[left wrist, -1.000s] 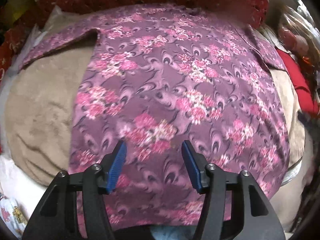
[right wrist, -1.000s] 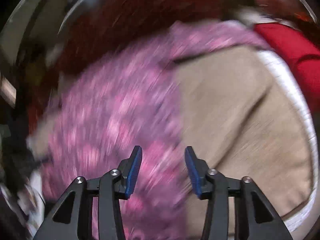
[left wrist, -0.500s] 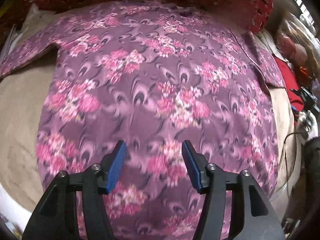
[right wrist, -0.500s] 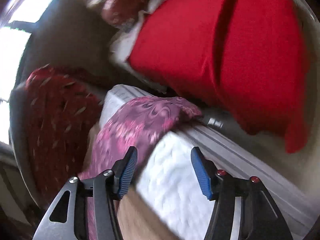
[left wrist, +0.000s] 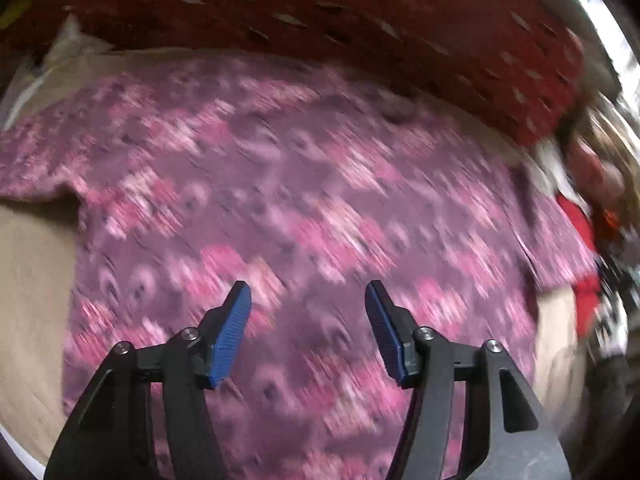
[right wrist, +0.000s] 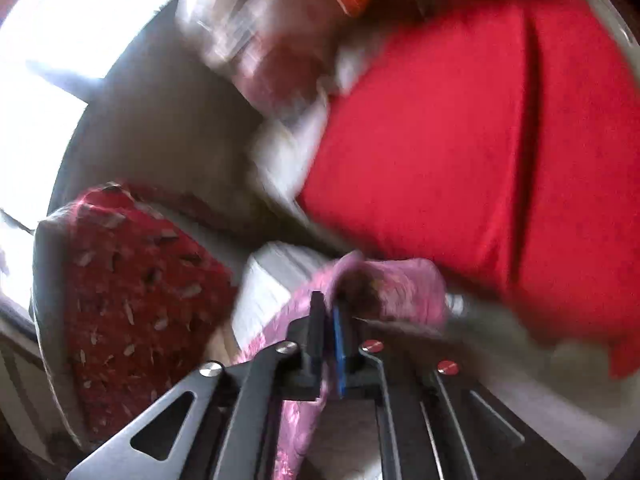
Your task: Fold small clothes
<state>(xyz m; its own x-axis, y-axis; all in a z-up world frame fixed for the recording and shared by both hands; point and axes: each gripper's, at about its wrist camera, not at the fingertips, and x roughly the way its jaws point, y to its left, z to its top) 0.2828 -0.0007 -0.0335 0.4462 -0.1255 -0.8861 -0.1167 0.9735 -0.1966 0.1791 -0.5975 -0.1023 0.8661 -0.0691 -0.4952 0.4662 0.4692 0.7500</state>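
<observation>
Floral garment point(left wrist: 304, 208) lies spread flat on a tan blanket point(left wrist: 32, 300), directly beneath and ahead of the left tongs point(left wrist: 307, 328), whose jaws are opening with nothing between them. Right tongs point(right wrist: 329, 320) are clamped tight on a sleeve edge point(right wrist: 384, 284) of it, so the first sleeve fold seems in hand; next, that pinched edge likely needs carrying inward across the body without dragging the rest

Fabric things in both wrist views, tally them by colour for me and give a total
Purple floral: 1, the garment spread on the tan cover
Dark red with pale flecks: 1, the patterned cushion
Plain bright red: 1, the red cushion
Tan: 1, the cover
Total: 4
</observation>
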